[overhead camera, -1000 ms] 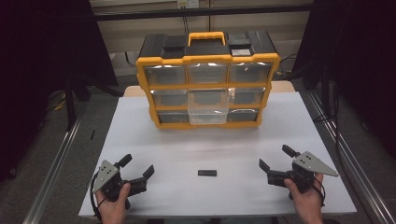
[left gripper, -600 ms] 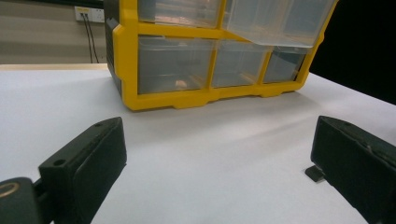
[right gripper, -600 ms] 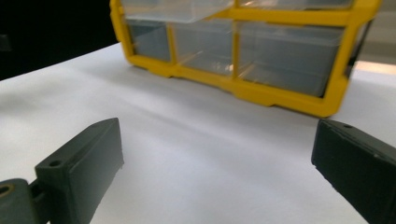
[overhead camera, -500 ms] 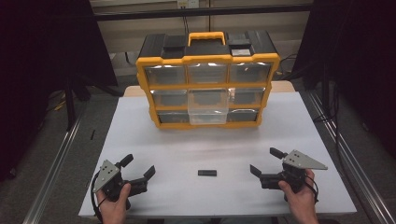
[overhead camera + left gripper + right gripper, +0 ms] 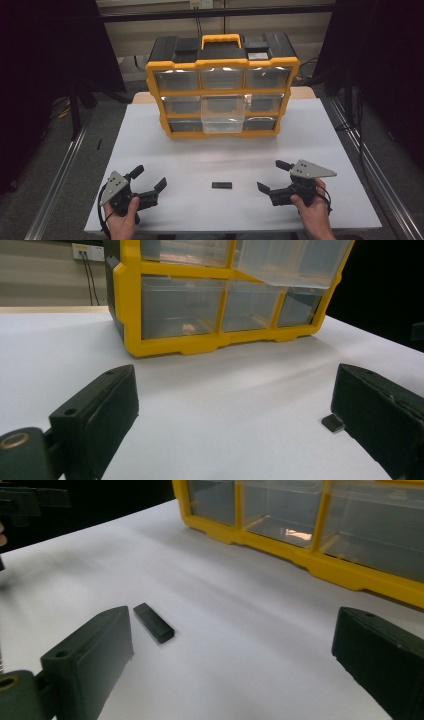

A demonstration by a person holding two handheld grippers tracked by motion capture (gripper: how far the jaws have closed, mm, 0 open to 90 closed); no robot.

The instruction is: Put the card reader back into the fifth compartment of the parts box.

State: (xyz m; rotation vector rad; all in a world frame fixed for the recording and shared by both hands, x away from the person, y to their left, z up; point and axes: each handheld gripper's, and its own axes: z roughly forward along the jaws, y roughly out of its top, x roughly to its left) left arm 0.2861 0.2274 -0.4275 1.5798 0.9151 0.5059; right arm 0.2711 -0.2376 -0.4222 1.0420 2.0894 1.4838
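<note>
A small black block (image 5: 221, 185), flat, oblong and smooth-sided with squared ends, lies on the matte white desk (image 5: 320, 140) near its near edge, between the two tools and touching neither. The right hand-held gripper (image 5: 270, 178), just right of the block, has its blunt black jaws spread wide and empty; a grey three-cornered plate sits on top of it. The left hand-held gripper (image 5: 148, 178), at the near left and further from the block, is likewise spread and holds nothing. At the far middle of the desk stands a yellow-framed organizer (image 5: 222, 85) with a black top, a yellow handle and clear, glossy plastic drawers; its middle drawer (image 5: 223, 113) juts forward.
</note>
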